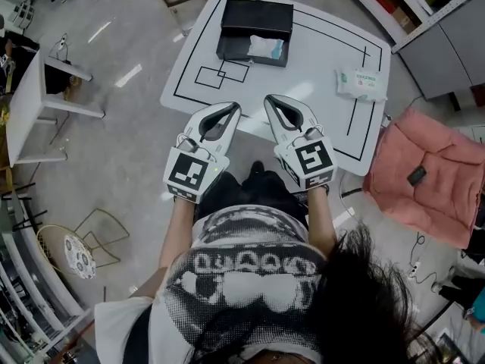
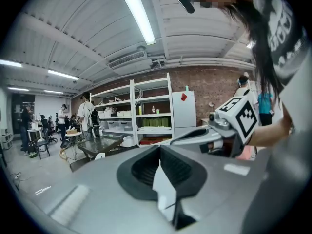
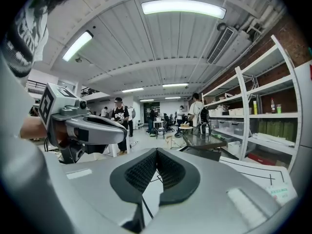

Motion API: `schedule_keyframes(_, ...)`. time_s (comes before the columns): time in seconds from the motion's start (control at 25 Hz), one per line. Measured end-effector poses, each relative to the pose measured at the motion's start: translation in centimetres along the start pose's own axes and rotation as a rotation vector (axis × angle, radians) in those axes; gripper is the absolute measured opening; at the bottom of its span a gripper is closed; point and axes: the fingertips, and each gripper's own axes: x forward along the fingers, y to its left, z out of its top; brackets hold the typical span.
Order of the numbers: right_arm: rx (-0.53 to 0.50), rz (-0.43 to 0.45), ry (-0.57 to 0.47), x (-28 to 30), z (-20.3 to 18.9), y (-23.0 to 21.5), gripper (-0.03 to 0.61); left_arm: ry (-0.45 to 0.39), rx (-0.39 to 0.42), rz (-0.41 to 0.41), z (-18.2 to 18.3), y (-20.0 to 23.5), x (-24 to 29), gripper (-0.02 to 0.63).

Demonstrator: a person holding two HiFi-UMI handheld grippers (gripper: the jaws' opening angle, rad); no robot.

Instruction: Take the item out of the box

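Observation:
A black open box stands at the far side of the white table. Inside it lies a white and pale-blue item. Both grippers hover side by side over the table's near edge, well short of the box. My left gripper is shut with nothing in it, its pads meeting at the tips. My right gripper is likewise shut and empty. Each gripper view looks up and across the room, so the box is hidden there.
A white packet with green print lies at the table's right side. Black outlines are drawn on the tabletop. A pink cushioned seat stands to the right, a small white table to the left. People and shelves fill the room behind.

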Motion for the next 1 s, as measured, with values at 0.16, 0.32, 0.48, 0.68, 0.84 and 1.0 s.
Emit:
schedule_keyframes(0.16,0.008,0.01,0.023,0.9,-0.7,-0.8,-0.015,0.009,-0.01,0.005,-0.2,0.9,1.1,0.0)
schedule_keyframes(0.32,0.016,0.002,0.039,1.9,-1.0,-1.6,-0.015,0.014,-0.018,-0.002,-0.5,1.8,2.0,0.0)
schedule_keyframes(0.48,0.019,-0.016,0.05,3.2,-1.1,-2.5,-0.015,0.02,-0.015,-0.02,-0.9,3.0,2.9,0.0)
schedule_keyframes(0.68,0.03,-0.056,0.078,6.3,-1.3,-3.7,-0.015,0.019,-0.018,-0.056,-1.3,6.0,4.1,0.0)
schedule_keyframes(0.84,0.044,-0.095,0.108,9.2,-1.7,-4.8,-0.015,0.019,-0.008,-0.088,-1.5,9.1,5.1,0.0)
schedule_keyframes(1.0,0.049,-0.15,0.154,12.1,-2.4,-6.5,-0.014,0.018,0.019,-0.13,-1.6,11.9,6.1,0.0)
